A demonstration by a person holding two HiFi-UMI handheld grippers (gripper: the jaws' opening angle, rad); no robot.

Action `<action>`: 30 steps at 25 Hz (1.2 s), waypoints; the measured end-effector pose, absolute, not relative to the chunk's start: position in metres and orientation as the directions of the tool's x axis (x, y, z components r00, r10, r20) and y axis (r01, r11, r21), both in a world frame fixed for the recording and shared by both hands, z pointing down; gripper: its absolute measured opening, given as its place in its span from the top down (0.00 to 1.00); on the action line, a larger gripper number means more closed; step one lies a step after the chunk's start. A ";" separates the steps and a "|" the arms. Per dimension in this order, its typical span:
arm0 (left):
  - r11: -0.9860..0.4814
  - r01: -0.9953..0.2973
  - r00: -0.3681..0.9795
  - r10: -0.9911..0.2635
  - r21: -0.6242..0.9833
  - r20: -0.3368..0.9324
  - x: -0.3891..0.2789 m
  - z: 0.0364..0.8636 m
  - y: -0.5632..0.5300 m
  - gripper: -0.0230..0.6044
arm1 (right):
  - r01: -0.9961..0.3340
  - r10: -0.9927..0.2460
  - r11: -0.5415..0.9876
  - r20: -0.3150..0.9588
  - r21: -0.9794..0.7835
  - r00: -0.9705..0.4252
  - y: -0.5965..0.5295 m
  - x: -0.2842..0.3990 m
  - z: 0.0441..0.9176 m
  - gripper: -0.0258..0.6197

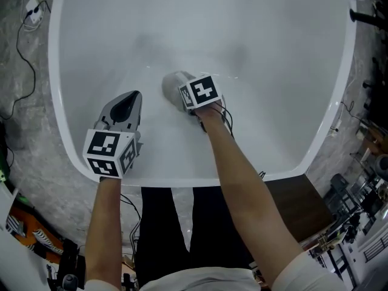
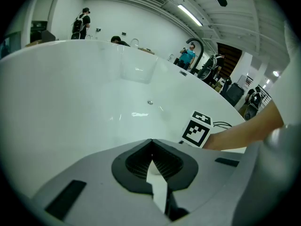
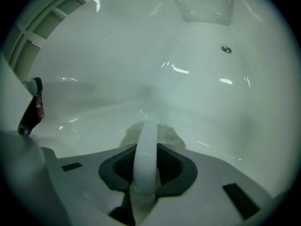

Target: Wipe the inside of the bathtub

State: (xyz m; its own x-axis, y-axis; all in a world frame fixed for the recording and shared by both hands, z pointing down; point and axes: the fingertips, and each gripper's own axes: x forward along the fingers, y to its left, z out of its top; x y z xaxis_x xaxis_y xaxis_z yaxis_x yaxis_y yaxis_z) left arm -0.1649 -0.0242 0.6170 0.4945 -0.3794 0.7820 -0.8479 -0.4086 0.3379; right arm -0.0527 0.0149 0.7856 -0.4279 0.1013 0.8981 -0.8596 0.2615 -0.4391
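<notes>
The white bathtub (image 1: pixel 79 156) fills the head view, and its smooth inner wall (image 3: pixel 202 102) fills the right gripper view. My right gripper (image 1: pixel 172 87) reaches down inside the tub, near the bottom. It is shut on the white handle (image 3: pixel 146 149) of a wiping pad. The pad's pale fuzzy head (image 3: pixel 164 134) pokes out past the jaws and rests against the tub surface. My left gripper (image 1: pixel 128 102) hovers over the near inner slope of the tub. In its own view the left gripper (image 2: pixel 151 143) has its jaws closed together with nothing between them.
A small metal fitting (image 3: pixel 226 49) sits on the far tub wall and shows as a metal fitting (image 2: pixel 149 102) in the left gripper view. Black tap fittings (image 1: pixel 365 5) stand at the far right rim. Cables (image 1: pixel 25 47) lie on the floor to the left. Several people (image 2: pixel 188 55) stand beyond the tub.
</notes>
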 end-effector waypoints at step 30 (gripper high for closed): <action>-0.335 -0.865 0.493 -0.424 0.374 0.760 -0.202 0.621 -0.045 0.96 | -0.779 0.096 0.273 0.822 -0.564 -0.561 -0.013 -0.180 0.810 0.81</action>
State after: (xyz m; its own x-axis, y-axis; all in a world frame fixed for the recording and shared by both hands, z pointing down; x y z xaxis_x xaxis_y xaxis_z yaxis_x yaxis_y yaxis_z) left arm -0.2018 -0.0447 0.6213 0.4932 -0.4242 0.7595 -0.8647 -0.3350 0.3744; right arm -0.1800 -0.0131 0.8104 -0.5612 0.0963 0.8221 -0.7792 0.2734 -0.5639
